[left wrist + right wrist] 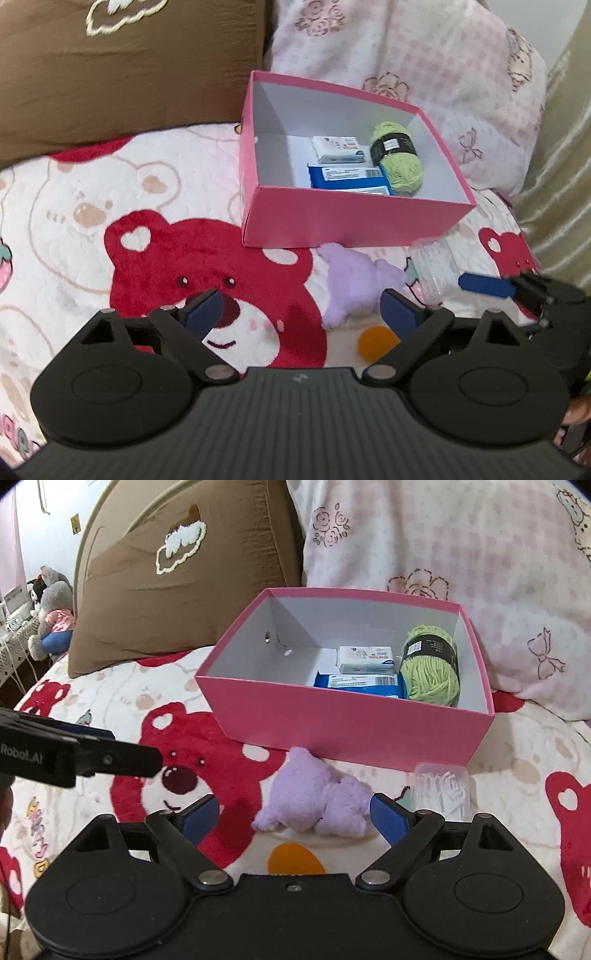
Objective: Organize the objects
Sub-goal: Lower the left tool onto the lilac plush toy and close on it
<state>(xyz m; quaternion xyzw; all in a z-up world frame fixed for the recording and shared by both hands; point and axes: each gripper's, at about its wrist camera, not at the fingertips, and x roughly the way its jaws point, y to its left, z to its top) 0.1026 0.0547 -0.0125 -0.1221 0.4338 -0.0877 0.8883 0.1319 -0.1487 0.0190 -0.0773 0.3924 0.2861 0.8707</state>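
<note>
Both grippers' jaws wide, empty, over fleece bed.
Fuzzy lilac plush toy (314, 805) lies at 6 o'clock of rigid pink cardboard box (347, 723); left gripper (301, 314), right gripper (295, 814).

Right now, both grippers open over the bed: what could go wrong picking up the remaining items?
1. The purple plush is soft and sits on fuzzy blanket; the right gripper might pinch fabric too.
2. The orange ball could roll if nudged.
3. The clear container lies close beside the plush; it may get bumped.

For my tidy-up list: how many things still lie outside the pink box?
3: purple plush before the box, clear container to its right, orange ball nearest. Others may be hidden.
</note>
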